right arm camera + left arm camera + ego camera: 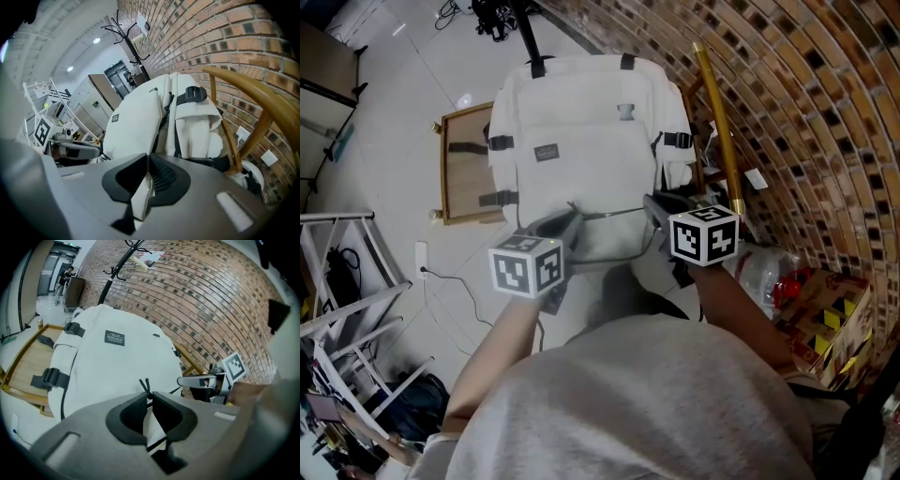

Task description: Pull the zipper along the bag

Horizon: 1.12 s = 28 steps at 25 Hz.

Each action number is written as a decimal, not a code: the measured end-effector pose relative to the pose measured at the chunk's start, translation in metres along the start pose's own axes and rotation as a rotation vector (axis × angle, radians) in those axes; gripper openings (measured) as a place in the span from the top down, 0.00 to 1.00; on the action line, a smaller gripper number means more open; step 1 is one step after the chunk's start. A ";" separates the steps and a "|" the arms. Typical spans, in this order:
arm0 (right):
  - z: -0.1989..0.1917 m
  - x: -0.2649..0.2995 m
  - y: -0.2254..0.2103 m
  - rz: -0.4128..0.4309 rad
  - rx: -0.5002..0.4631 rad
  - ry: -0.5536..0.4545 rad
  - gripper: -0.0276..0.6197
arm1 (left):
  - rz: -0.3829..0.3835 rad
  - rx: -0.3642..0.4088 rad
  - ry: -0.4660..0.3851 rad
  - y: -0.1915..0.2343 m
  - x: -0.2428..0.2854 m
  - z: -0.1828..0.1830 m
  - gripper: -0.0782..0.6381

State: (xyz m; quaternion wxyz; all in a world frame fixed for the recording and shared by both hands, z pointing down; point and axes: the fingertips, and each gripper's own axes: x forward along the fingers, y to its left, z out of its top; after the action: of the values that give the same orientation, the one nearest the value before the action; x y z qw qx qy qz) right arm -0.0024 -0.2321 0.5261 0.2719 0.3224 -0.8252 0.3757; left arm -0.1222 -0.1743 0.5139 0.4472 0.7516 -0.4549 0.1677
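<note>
Bag (581, 141): soft white fabric, resting on a wooden chair (443, 169). Left hand-held gripper (149, 397) is clamped on the thin zipper cord (146, 383). Right hand-held gripper (147, 161) pinches bag fabric, which will likely buckle unless held taut.

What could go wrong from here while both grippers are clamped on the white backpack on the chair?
1. The left gripper holds the thin black zipper pull only at the tips of its jaws, with the cord ends poking out, so it may slip free under tension.
2. The right gripper pinches just a fold of the backpack. If that slips, the backpack could slide on the wooden chair instead of the zipper running.
</note>
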 end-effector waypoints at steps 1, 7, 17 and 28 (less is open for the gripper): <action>0.000 0.000 0.000 -0.002 0.001 0.000 0.92 | 0.008 0.001 0.000 0.003 -0.002 -0.001 0.84; 0.000 0.000 0.000 -0.016 0.001 -0.005 0.92 | 0.027 0.003 -0.003 0.012 -0.011 -0.003 0.84; 0.000 -0.001 -0.001 -0.040 0.000 -0.008 0.92 | 0.067 -0.033 -0.027 0.029 -0.027 -0.008 0.84; 0.000 0.001 -0.002 -0.051 0.001 -0.011 0.92 | 0.107 -0.072 -0.041 0.045 -0.040 -0.015 0.84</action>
State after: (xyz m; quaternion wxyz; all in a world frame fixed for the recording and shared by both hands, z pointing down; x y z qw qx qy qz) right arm -0.0011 -0.2334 0.5275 0.2764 0.3456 -0.8180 0.3674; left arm -0.1783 -0.1489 0.5196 0.4550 0.7130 -0.5092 0.1594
